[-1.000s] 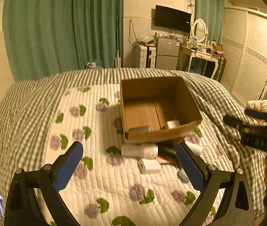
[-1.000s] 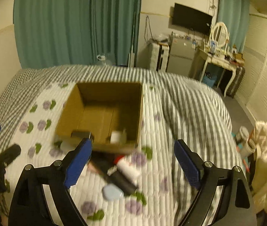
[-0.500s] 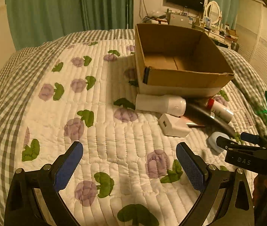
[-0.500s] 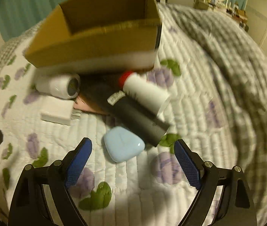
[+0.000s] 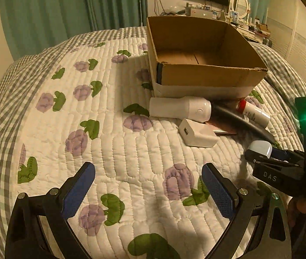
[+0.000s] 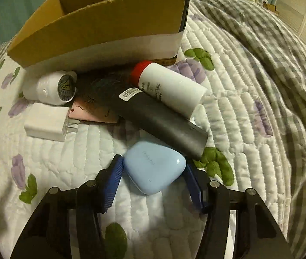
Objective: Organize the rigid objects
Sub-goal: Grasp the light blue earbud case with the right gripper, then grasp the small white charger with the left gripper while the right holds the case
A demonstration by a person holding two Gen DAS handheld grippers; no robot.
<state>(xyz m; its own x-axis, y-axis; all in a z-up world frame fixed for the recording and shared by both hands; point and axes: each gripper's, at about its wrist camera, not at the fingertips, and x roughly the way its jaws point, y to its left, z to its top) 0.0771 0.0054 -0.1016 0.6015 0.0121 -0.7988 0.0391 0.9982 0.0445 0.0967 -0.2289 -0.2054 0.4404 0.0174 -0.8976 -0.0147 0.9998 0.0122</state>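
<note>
An open cardboard box sits on the bed. In front of it lie a white cylinder device, a white charger block, a pink card, a black cylinder and a white bottle with a red cap. My right gripper is closed around a light blue case, which also shows in the left wrist view, resting on the quilt. My left gripper is open and empty above the quilt, left of the pile.
The bed has a white quilt with purple flowers and a grey checked blanket on the right. Green curtains, a TV and a dresser stand at the back of the room.
Both grippers came down closer to the bed. My right gripper moved onto the light blue case and its fingers closed from wide open onto the case's sides.
</note>
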